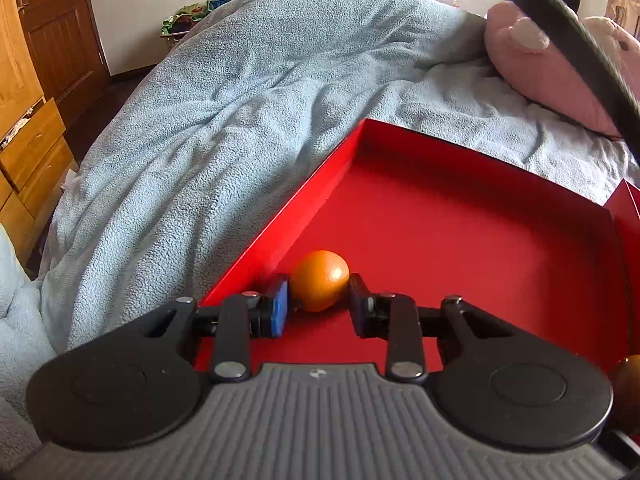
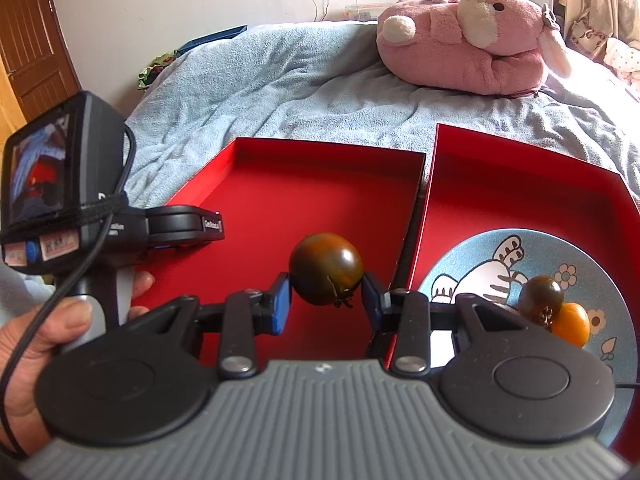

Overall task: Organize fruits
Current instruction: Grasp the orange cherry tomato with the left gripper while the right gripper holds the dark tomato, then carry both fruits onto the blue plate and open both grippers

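My left gripper (image 1: 319, 302) is shut on an orange tomato (image 1: 319, 285), low inside the left red tray (image 1: 460, 248) near its left wall. My right gripper (image 2: 326, 300) is shut on a dark green-brown tomato (image 2: 326, 268) and holds it above the left red tray (image 2: 304, 196). The left gripper's body (image 2: 100, 220) shows at the left of the right wrist view. A blue cartoon plate (image 2: 500, 272) lies in the right red tray (image 2: 520, 184) with a dark tomato (image 2: 540, 298) and an orange tomato (image 2: 572, 324) on it.
Both trays lie side by side on a bed with a light blue blanket (image 1: 240, 100). A pink plush toy (image 2: 468, 40) lies behind the trays. A wooden door and drawers (image 1: 32, 120) stand at the left. A dark strap (image 1: 580, 48) crosses the upper right of the left wrist view.
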The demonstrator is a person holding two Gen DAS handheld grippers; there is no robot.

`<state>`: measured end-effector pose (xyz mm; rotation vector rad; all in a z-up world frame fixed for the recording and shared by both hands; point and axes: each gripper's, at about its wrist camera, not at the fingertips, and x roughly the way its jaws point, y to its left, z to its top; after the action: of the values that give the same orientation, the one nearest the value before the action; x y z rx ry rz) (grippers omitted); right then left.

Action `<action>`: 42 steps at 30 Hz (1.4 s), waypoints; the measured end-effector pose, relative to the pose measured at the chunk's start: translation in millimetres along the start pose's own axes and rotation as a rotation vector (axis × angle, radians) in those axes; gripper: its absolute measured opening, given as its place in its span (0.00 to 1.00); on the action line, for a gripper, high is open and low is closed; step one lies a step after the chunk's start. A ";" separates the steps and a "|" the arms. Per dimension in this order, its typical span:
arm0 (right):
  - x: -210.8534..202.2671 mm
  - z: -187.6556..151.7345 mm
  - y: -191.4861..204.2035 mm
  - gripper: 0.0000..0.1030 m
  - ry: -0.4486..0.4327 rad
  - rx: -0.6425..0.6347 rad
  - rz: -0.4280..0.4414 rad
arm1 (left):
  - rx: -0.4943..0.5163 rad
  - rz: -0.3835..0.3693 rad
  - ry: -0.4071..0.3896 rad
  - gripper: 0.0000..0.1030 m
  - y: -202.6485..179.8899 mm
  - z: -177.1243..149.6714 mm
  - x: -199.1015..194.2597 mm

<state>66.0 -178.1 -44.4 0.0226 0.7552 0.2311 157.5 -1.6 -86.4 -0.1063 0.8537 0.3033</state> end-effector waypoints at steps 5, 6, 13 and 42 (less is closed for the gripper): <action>-11.6 -7.2 -3.0 0.40 -0.013 0.002 0.008 | 0.033 0.004 -0.019 0.35 -0.2 -4.7 -12.0; -14.5 -8.4 -3.5 0.40 -0.016 0.002 0.010 | 0.039 0.001 -0.022 0.35 -0.2 -5.6 -15.2; -34.2 -15.7 -9.0 0.40 -0.047 0.011 0.022 | 0.064 0.015 -0.041 0.35 2.0 -11.4 -34.1; -88.9 -41.2 -67.6 0.40 -0.136 0.082 -0.064 | 0.189 -0.047 -0.162 0.35 -48.1 -20.2 -118.2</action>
<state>-11.2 -265.7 -21.3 0.0908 0.6288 0.1359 84.6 -77.8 -11.8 0.0737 0.7138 0.1833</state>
